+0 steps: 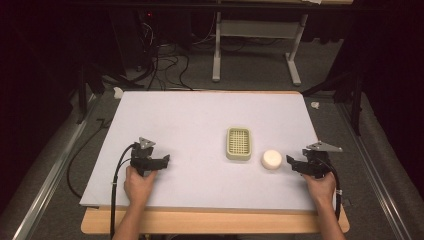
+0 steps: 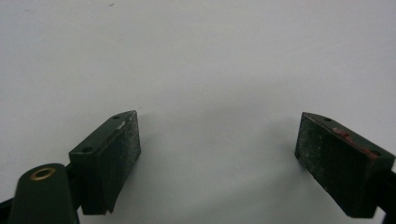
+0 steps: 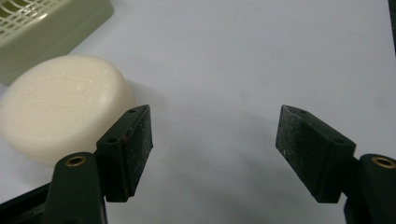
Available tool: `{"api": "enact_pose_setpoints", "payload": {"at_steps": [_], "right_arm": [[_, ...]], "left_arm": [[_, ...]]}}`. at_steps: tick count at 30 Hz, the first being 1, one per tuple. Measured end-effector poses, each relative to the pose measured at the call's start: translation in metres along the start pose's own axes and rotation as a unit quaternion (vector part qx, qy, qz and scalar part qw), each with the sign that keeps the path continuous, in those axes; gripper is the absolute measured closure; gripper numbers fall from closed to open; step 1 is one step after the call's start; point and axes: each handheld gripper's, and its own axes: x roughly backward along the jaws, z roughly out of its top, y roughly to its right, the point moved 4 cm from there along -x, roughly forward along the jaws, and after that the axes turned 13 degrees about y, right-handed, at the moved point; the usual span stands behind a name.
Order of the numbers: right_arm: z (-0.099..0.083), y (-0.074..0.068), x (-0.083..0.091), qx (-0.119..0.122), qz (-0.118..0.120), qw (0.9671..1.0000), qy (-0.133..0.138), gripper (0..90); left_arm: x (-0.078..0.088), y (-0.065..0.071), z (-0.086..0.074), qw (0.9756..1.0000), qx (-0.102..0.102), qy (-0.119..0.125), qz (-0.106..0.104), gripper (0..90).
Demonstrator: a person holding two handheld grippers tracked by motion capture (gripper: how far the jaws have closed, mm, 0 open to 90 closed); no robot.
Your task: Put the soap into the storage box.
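High view: the right gripper [image 1: 291,161] sits low over the white table [image 1: 200,115], its tips just short of the round soap [image 1: 271,159], which lies directly ahead of it. Beyond the soap, almost touching it, rests the green soap dish [image 1: 238,143]. The left gripper [image 1: 164,161] hovers well apart from both.

Left gripper view: jaws spread wide over bare table, nothing between them.

Right gripper view: jaws apart and empty; the soap [image 3: 60,105] lies just outside the left-hand jaw, the soap dish [image 3: 51,28] behind it.
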Motion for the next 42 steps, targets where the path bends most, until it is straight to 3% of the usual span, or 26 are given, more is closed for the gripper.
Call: {"api": "enact_pose_setpoints", "payload": {"at_steps": [4,15,22,30,42], "right_arm": [[0.0,-0.002,0.004,0.003,0.005,1.0,0.004,27.9],[0.0,-0.014,0.023,-0.016,0.031,0.9989,0.031,27.6],[-0.003,-0.026,0.029,0.003,0.04,0.9989,0.024,23.7],[-0.004,-0.036,0.032,0.002,0.046,0.9986,0.028,19.4],[0.0,-0.055,0.026,0.023,0.057,0.9978,0.025,16.1]], "left_arm": [[0.0,0.0,0.0,1.0,0.0,0.0,0.0,14.4],[0.0,0.0,0.0,1.0,0.0,0.0,0.0,14.4],[0.0,0.0,0.0,1.0,0.0,0.0,0.0,14.5],[0.0,0.0,0.0,1.0,-0.001,0.0,0.001,14.5],[0.0,0.0,0.0,1.0,-0.001,0.0,0.001,14.5]]}}
